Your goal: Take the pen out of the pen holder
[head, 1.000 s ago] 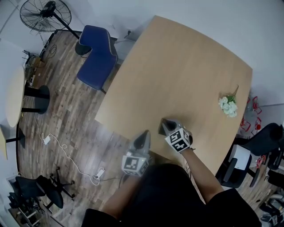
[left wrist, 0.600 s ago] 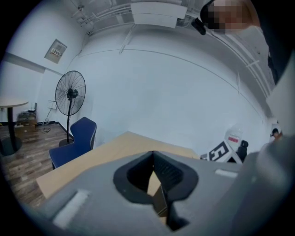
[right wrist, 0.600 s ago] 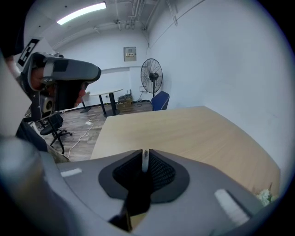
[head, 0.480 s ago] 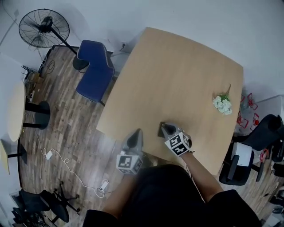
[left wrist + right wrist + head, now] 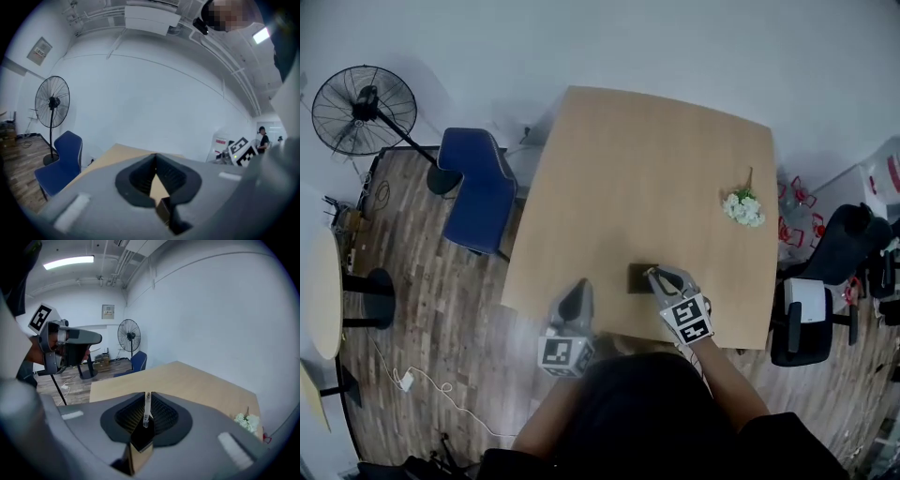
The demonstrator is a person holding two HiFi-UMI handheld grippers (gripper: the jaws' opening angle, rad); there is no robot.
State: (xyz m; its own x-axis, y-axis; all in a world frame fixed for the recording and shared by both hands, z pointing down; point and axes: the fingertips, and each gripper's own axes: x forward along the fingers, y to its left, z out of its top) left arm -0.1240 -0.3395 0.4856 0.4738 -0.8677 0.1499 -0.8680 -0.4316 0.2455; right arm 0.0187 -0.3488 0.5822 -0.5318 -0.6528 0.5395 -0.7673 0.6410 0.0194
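The dark pen holder (image 5: pixel 637 278) stands near the front edge of the tan table (image 5: pixel 656 178). My right gripper (image 5: pixel 652 273) reaches it from the near side. In the right gripper view a thin pale pen (image 5: pixel 147 409) stands upright out of the holder (image 5: pixel 142 439), its top at the tips of the right gripper (image 5: pixel 147 393), whose jaws are shut on it. My left gripper (image 5: pixel 578 284) hovers at the table's front left edge, shut and empty (image 5: pixel 155 154), a little apart from the holder.
A small bunch of white flowers (image 5: pixel 742 208) lies at the table's right side. A blue chair (image 5: pixel 478 202) and a standing fan (image 5: pixel 358 111) are to the left on the wooden floor. A black office chair (image 5: pixel 825 300) stands to the right.
The head view has swung, so the table sits further right and lower in it. The right gripper stays at the pen holder. The left gripper stays at the table's front edge.
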